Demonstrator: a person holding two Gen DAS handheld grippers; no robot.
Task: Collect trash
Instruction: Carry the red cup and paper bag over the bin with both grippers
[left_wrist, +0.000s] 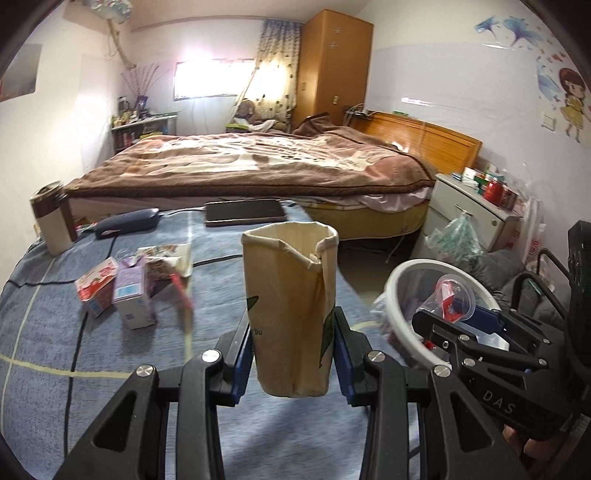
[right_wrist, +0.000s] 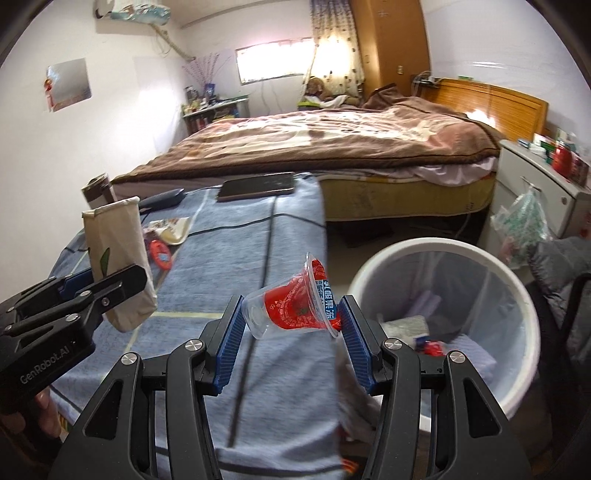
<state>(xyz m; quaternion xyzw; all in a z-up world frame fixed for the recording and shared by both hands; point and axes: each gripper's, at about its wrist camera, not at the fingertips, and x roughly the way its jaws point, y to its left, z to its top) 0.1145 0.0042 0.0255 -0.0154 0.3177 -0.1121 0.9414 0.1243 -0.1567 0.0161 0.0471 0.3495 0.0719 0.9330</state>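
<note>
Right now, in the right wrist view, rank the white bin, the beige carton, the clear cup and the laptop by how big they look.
1. white bin
2. beige carton, in the left gripper
3. clear cup, in the right gripper, and the laptop: about alike; the laptop lies farther off, so unranked.

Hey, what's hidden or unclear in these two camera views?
- Bin contents: both views, liner and rim hide most.
- Cup print: right wrist view, too small to read.
- Snack boxes and the wrapper beside them: left wrist view, blurred.
- Beige carton inside: left wrist view, its own wall hides it.
</note>
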